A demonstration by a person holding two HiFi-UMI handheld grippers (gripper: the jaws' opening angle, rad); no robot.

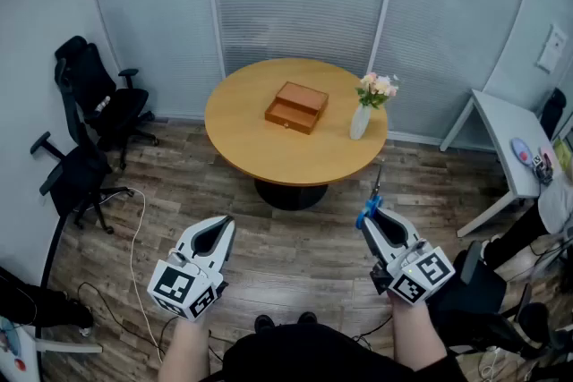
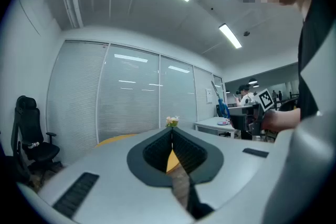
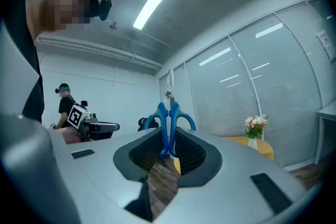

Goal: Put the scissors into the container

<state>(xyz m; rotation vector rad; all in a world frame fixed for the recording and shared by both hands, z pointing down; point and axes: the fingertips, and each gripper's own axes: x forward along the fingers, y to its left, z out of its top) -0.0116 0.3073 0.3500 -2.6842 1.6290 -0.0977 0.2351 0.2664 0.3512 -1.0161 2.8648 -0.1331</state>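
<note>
Nearest the viewer, at 7 o'clock in the head view, the left claw (image 1: 223, 225) is held low over the wood floor (image 1: 295, 259); its own view shows the two dark pads pressed together with nothing between them. At 5 o'clock the right claw (image 1: 368, 216) pinches the scissors (image 1: 371, 203) by their handles. In the right gripper view the scissors (image 3: 169, 122) have two bright blue handle loops that curve out to either side just above the pads, a small silver pivot screw, and thin silver blades closed together and pointing away from the claw. Farther off, toward 12 o'clock, stands a round wooden table (image 1: 260, 148). On it sits the container (image 1: 296, 107), a low brown wooden box, with a white vase of pink flowers (image 1: 362, 116) at its 3 o'clock. The scissors are well apart from the container.
</note>
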